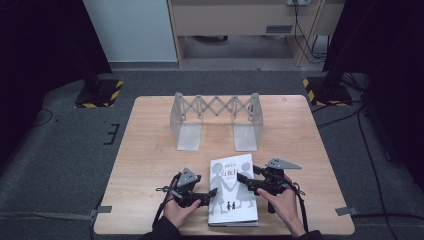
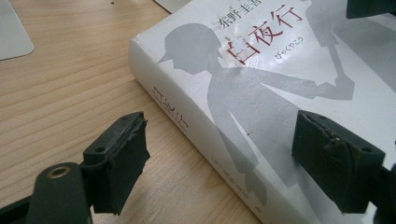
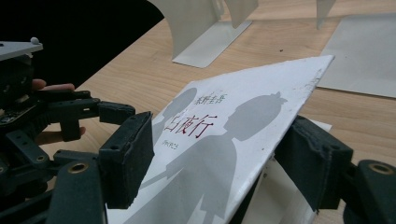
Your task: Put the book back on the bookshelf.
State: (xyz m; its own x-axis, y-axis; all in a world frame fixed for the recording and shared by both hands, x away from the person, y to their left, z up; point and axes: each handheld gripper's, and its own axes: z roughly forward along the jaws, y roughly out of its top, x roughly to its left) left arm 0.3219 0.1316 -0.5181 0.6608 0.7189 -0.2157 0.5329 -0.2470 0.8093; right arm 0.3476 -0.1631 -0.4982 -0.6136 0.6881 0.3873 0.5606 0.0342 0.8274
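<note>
A thick white paperback book [image 1: 233,190] lies at the wooden table's [image 1: 150,165] near edge. The right gripper [image 3: 217,154], jaws apart, straddles the raised front cover; the left gripper [image 2: 219,163] stands wide over the spine. Opening the cover looks underway; next, fold it fully back.

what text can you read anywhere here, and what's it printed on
"白夜行" in red on the book's front cover.
"びゃくやこう" in small print under that title.
"東野圭吾" along the cover's top edge, partly cut off in the left gripper view.
"白夜行" on the spine, faint.
Small print lower on the spine: too blurred to read.
No text on the bookend rack or table.
</note>
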